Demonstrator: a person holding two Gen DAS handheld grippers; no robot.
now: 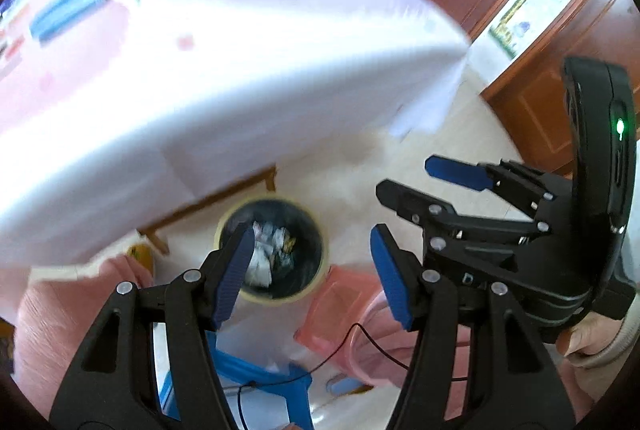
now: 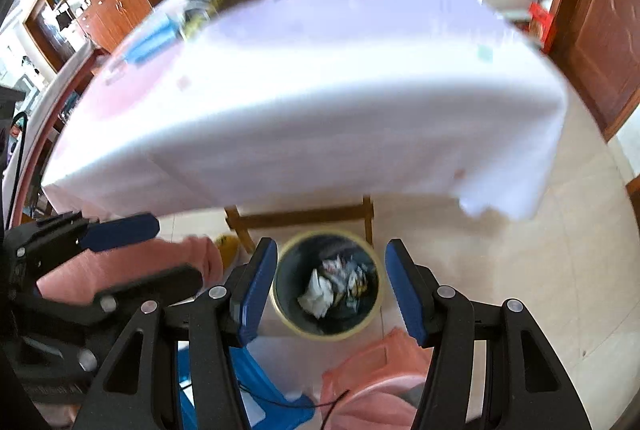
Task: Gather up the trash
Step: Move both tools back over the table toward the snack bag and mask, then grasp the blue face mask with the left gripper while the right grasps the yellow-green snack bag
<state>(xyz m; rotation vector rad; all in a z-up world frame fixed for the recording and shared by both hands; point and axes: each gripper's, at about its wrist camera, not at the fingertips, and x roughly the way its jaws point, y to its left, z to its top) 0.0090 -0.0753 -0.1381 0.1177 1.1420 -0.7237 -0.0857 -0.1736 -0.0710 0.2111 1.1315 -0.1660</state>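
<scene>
A round bin [image 1: 276, 250] with a yellow rim and a dark liner stands on the floor by the table's near edge; crumpled white and coloured trash lies inside it. It also shows in the right wrist view [image 2: 326, 286]. My left gripper [image 1: 312, 274] is open and empty, held above the bin. My right gripper [image 2: 330, 288] is open and empty, also above the bin. The right gripper shows in the left wrist view [image 1: 400, 190], to the right of the left one. The left gripper shows in the right wrist view [image 2: 160, 250] at the left edge.
A table with a white cloth [image 2: 320, 102] fills the upper view, with blurred items along its far side. A blue plastic stool [image 2: 256, 390] and a pink stool [image 2: 372, 370] stand below the grippers. Wooden cabinets [image 1: 560, 70] line the right wall.
</scene>
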